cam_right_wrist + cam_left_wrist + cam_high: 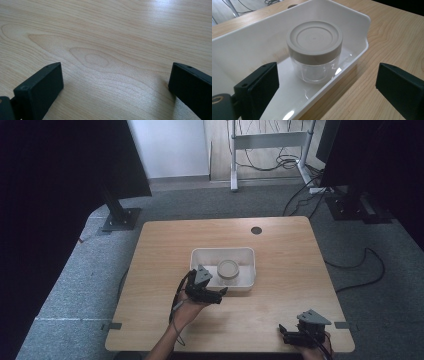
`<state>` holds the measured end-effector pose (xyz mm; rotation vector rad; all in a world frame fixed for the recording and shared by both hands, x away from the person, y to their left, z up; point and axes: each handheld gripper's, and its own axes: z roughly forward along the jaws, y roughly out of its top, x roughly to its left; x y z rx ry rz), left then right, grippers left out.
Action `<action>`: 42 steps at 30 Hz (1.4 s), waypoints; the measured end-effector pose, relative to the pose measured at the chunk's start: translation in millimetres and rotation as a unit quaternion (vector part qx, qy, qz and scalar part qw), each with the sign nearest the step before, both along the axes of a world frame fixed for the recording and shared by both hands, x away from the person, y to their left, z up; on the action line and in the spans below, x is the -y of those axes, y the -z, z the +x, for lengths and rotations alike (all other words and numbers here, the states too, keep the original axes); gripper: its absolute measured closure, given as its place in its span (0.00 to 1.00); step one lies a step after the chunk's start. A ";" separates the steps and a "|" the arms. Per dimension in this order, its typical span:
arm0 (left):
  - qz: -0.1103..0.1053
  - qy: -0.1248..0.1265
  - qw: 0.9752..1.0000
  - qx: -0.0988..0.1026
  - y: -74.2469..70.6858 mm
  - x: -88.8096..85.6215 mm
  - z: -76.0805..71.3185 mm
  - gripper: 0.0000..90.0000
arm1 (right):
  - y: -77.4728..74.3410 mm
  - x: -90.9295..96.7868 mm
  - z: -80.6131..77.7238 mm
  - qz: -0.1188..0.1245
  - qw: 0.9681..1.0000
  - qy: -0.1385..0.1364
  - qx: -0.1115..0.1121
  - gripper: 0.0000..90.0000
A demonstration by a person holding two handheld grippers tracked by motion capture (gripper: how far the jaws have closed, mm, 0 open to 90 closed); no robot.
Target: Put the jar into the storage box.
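Observation:
A clear jar with a beige screw lid (228, 269) (315, 51) stands upright in a white rectangular tray (200, 256) (244, 42) at the middle of the wooden table. My left gripper (216, 293) (325, 82) is open at the tray's near left corner, its jaws spread wide and pointing at the jar a short way ahead. One jaw reaches over the tray floor, the other stays outside the rim. My right gripper (285, 334) (116, 82) is open low over bare wood near the table's front right edge, holding nothing.
The wooden table (280, 285) has a round cable hole (256, 230) at the back. Dark stands (120, 215) and cables (360, 265) lie on the grey floor around it.

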<state>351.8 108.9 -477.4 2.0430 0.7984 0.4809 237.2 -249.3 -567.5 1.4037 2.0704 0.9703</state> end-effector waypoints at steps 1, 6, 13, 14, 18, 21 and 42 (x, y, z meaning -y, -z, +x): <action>-0.001 0.000 1.000 0.001 -0.3 -1.8 -0.8 0.05 | 0.0 0.0 0.0 0.000 1.000 0.000 0.000 0.00; -0.004 0.000 1.000 0.002 0.0 -9.8 -4.3 0.05 | 0.0 0.1 0.0 0.000 1.000 0.000 0.000 0.00; -0.010 0.000 1.000 -0.002 3.3 -18.6 -9.3 0.06 | 0.0 0.0 0.0 0.000 1.000 0.000 0.000 0.00; -0.011 -0.001 1.000 -0.003 4.0 -19.7 -10.2 0.06 | 0.0 0.0 0.0 0.000 1.000 0.000 0.000 0.00; -0.014 -0.003 1.000 -0.008 7.8 -24.8 -12.9 0.06 | 0.1 -0.1 0.0 0.000 1.000 0.000 0.000 0.00; -0.016 -0.004 1.000 -0.010 10.6 -28.2 -14.5 0.06 | 0.1 0.0 0.0 0.000 1.000 0.000 0.001 0.00; -0.002 -0.007 0.999 -0.031 44.4 -55.3 -24.0 0.06 | 0.2 -0.1 -0.1 0.000 1.000 0.001 0.001 0.00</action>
